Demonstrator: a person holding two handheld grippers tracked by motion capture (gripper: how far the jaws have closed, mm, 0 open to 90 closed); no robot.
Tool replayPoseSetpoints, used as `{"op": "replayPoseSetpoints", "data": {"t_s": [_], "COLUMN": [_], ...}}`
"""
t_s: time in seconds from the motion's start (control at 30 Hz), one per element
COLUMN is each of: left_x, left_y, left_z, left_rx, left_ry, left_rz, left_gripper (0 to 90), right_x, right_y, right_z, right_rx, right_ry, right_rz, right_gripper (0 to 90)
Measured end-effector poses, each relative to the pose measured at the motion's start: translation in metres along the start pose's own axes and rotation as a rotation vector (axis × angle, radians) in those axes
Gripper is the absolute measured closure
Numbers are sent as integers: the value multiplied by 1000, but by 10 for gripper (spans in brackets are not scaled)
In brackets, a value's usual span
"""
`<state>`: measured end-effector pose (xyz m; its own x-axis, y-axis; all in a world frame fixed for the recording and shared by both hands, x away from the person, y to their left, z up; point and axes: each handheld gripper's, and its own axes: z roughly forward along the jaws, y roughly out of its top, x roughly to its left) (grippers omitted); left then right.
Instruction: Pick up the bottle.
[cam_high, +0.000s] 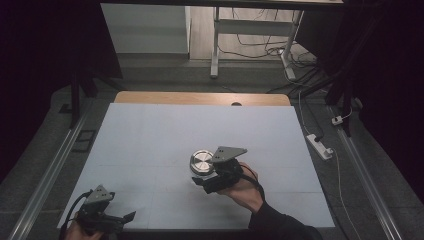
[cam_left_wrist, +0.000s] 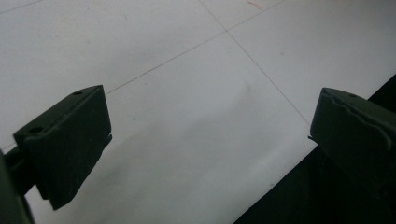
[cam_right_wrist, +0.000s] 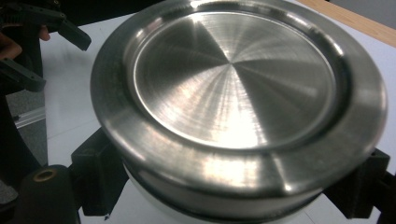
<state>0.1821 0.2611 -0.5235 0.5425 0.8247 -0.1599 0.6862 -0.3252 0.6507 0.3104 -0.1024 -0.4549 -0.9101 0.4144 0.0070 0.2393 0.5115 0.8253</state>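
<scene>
Nearest the person, at about seven o'clock on the white table (cam_high: 150, 135), the left gripper (cam_high: 117, 218) rests low by the front edge with its jaws spread wide and nothing but bare tabletop between them, as the left gripper view confirms (cam_left_wrist: 210, 126). It is idle and well apart from the work.

Farther in, just right of the table's centre, the right gripper (cam_high: 205, 179) is held by the right hand (cam_high: 245, 192), its grey plate on top. Its jaws point toward eleven o'clock and straddle a round steel lid (cam_high: 202, 162), which seems to sit on a pale container underneath. In the right gripper view the lid (cam_right_wrist: 233, 102) looms close, with a black jaw against each flank below the rim, at lower left and lower right; the jaws look pressed onto the body, though the contact itself is partly hidden.

The round piece has no long axis, so the grip direction matters little. It lies straight ahead of the right gripper, which is by far the nearer.

Beyond, the table's wooden far edge (cam_high: 200, 97) lies at twelve o'clock.
</scene>
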Motion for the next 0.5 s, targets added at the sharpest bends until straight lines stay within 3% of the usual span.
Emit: {"op": "replayPoseSetpoints", "data": {"t_s": [0.5], "left_x": [-1], "left_y": [0], "left_z": [-1], "left_rx": [-4], "left_ry": [10], "left_rz": [-1], "left_gripper": [0], "right_x": [3], "right_y": [5], "right_z": [5], "right_rx": [0], "right_ry": [0], "right_rz": [-9], "right_gripper": [149]}}
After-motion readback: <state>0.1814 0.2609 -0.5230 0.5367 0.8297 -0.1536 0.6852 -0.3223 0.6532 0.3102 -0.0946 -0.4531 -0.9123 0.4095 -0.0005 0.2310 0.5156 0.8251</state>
